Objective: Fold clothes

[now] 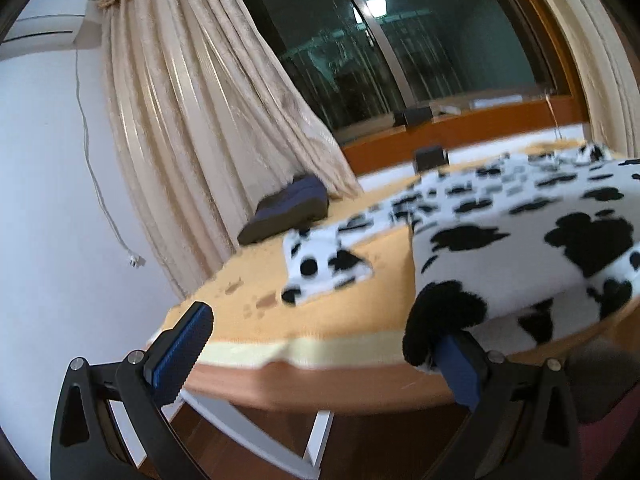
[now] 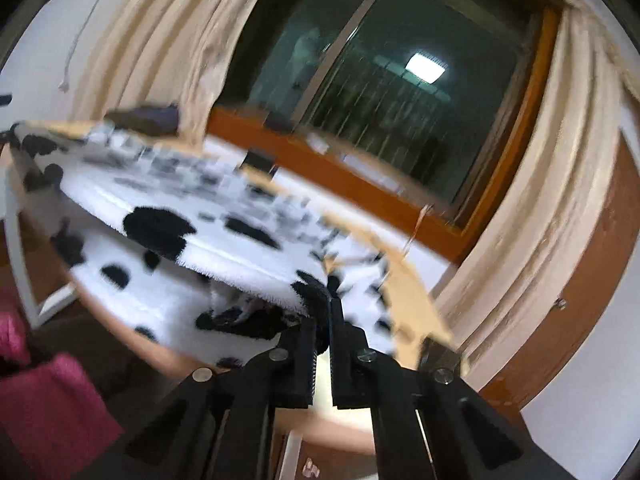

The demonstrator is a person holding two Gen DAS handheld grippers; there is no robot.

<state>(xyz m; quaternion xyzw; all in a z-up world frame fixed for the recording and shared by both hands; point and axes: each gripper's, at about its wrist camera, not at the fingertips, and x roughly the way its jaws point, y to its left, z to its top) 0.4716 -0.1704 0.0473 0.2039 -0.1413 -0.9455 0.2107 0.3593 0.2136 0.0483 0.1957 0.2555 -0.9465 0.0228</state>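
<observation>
Fluffy white garment [image 1: 520,236] with black blotches, sprawled toward twelve o'clock; right gripper [image 2: 323,300] pinching its edge, left gripper [image 1: 320,344] gaping wide.

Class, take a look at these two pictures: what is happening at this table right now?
A person with a two-finger gripper in each hand is folding a fluffy white garment with black cow-like patches on a table covered by a yellow cloth. The right gripper is shut on a black-patched edge of the garment, which looks lifted off the table there. The left gripper is open at the table's near edge, one finger touching or under the garment's other corner, not yet pinching it. A dark blue folded item lies further back.
</observation>
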